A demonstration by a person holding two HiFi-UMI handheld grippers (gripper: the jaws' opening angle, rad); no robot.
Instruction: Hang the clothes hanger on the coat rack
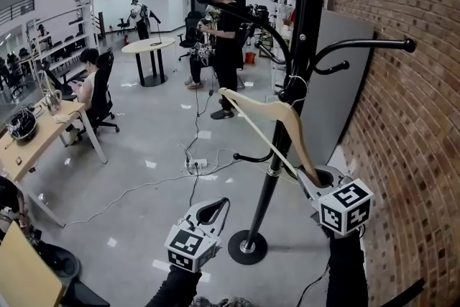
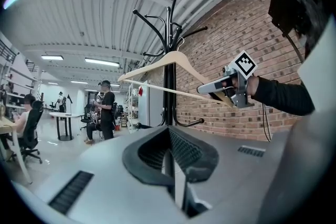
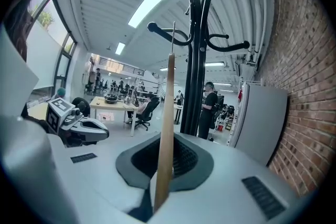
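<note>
In the head view the right gripper [image 1: 316,180] clamps one end of the wooden clothes hanger [image 1: 269,118], raised with its top close to the pole of the black coat rack [image 1: 302,47]. The left gripper view shows the left gripper [image 2: 170,139] with jaws together, empty. The right gripper view shows jaws pinched on the hanger's arm.

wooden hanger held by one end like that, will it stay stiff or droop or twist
Probably stiff: the wooden hanger shows no sag though the right gripper clamps only one arm tip. Likely light for its size, being thin. It may pivot in the jaws, since most of it sticks out past the grip.
</note>
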